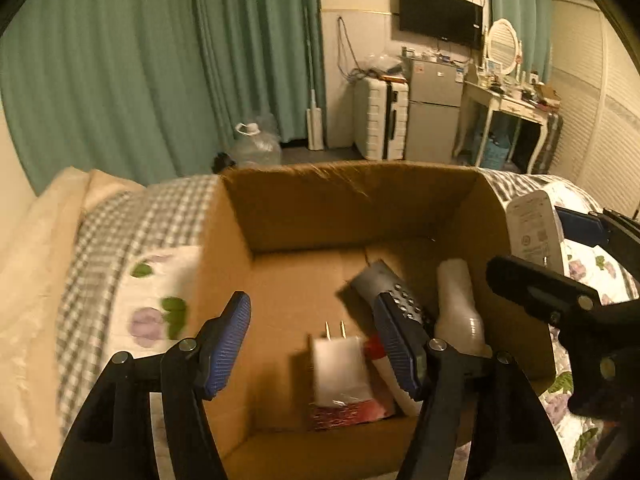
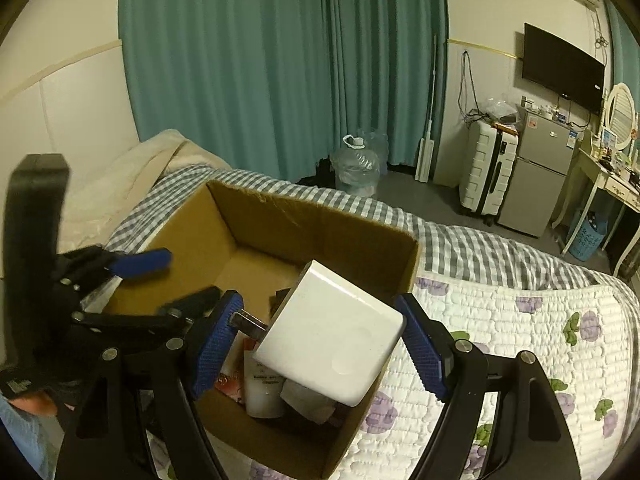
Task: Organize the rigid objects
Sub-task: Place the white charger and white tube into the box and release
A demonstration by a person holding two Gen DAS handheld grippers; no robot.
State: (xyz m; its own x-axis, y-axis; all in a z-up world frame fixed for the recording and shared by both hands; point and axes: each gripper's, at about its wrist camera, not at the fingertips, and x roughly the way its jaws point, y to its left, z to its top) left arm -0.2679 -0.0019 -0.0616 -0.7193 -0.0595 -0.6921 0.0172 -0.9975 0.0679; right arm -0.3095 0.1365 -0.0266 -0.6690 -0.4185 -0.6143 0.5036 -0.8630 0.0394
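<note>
An open cardboard box (image 1: 280, 208) stands on the bed. Inside lie a white plug adapter (image 1: 340, 364), a grey remote (image 1: 384, 284), a white bottle (image 1: 456, 300) and a red-and-white item (image 1: 376, 352). My left gripper (image 1: 316, 344) is open and empty above the box's near side. My right gripper (image 2: 320, 344) is shut on a white charger block (image 2: 332, 336), holding it over the box's (image 2: 320, 220) right side, with its metal prongs (image 2: 246, 322) pointing left. The charger also shows at the right of the left wrist view (image 1: 534, 224).
The bed has a flowered quilt (image 2: 520, 320) and a checked sheet (image 1: 120, 232). Beyond the bed are green curtains (image 2: 280, 60), a water jug (image 2: 356, 168), a white suitcase (image 2: 488, 168), a small fridge (image 2: 540, 176) and a dressing table (image 1: 508, 100).
</note>
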